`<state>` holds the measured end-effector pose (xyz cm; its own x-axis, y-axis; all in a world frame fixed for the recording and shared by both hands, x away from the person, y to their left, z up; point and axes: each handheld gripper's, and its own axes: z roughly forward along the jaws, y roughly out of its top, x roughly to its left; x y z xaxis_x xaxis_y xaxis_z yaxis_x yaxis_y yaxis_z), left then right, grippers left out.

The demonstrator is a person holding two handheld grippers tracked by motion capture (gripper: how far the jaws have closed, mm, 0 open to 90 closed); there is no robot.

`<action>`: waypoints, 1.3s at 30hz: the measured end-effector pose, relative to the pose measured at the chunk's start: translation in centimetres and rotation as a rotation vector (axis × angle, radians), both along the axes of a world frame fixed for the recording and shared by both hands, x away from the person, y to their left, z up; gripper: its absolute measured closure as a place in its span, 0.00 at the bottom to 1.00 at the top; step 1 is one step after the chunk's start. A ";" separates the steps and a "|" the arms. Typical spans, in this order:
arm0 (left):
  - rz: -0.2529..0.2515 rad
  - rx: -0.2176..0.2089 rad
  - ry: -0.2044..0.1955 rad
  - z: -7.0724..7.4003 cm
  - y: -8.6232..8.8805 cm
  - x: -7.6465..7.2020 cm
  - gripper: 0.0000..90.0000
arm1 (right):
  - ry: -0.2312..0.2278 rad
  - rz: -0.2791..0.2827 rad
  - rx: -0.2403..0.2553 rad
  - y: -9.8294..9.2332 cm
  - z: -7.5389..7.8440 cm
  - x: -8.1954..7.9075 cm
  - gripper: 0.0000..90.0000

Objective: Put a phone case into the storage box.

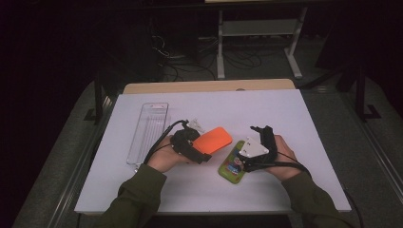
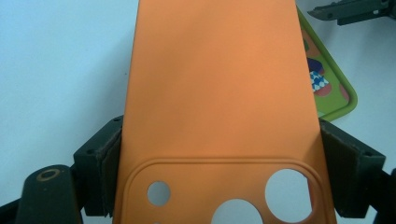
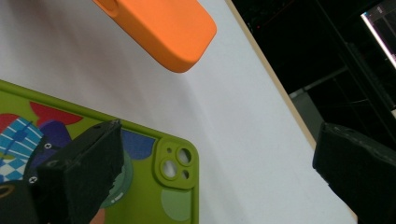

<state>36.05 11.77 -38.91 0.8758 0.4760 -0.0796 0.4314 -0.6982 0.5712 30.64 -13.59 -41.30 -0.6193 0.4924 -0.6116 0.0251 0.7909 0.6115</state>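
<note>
1. The orange case (image 1: pixel 212 140) is clamped across its width by the left gripper (image 1: pixel 196 151), as seen in the left gripper view, where both pads press its long edges near the camera cut-outs (image 2: pixel 219 93).
2. The orange case is held tilted above the white table (image 1: pixel 266 109), near the middle.
3. The green case (image 1: pixel 232 165) lies flat on the table, just right of the orange case and partly under the right gripper (image 1: pixel 261 130).
4. The right gripper's jaws are spread wide with nothing between them; one is seen above the green case (image 3: pixel 173 186).
5. A clear tray (image 1: pixel 148 132) lies at the table's left.
</note>
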 end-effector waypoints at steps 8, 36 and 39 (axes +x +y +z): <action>0.019 -0.020 -0.001 0.0 -0.1 -0.1 0.17 | -0.063 -0.005 -0.018 0.3 0.1 -0.2 0.02; 0.015 -0.011 -0.006 0.6 0.0 -0.2 0.17 | -0.353 0.087 -0.284 2.4 -0.6 -1.2 0.02; 0.009 -0.008 -0.009 0.7 0.0 -0.1 0.17 | -0.380 0.090 -0.295 2.5 -0.5 -1.3 0.02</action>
